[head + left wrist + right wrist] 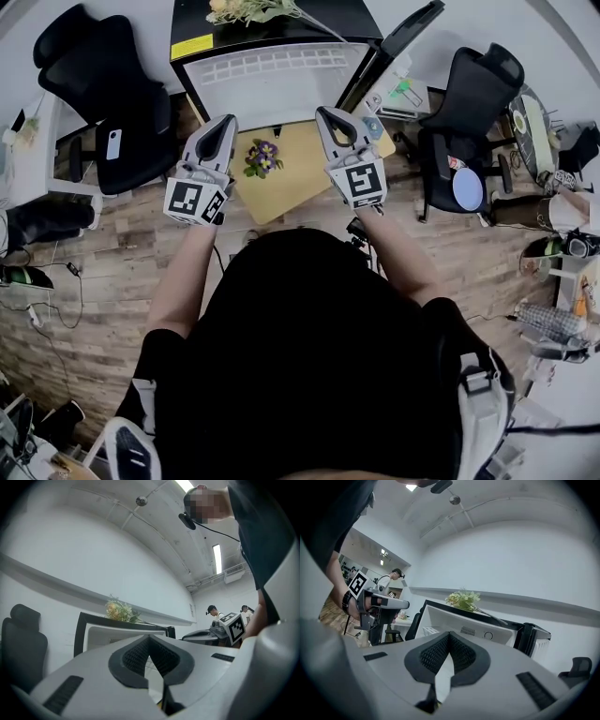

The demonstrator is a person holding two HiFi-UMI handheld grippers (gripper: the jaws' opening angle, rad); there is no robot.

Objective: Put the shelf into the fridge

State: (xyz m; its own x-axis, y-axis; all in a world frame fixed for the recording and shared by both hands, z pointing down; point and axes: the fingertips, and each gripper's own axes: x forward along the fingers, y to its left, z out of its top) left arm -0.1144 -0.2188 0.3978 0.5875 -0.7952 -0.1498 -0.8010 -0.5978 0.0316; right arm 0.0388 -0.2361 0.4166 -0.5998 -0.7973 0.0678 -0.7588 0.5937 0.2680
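Observation:
A black fridge [267, 26] stands open ahead of me, its white inside [272, 98] facing me and its door [380, 61] swung out to the right. A white slotted panel [272, 64] lies across the top of the opening; I cannot tell if it is the shelf. My left gripper [225, 122] and right gripper [325, 114] are held side by side over a yellow table, both pointing at the fridge. In the left gripper view, the left gripper [150, 637] has its tips together, empty. The right gripper [449, 634] is shut the same way, with the fridge [478, 625] beyond it.
A small pot of purple flowers [262, 157] sits on the yellow table [291, 192] between the grippers. A bouquet [251, 9] lies on top of the fridge. Black office chairs stand at the left [103, 103] and right [459, 131]. Clutter lines the right edge.

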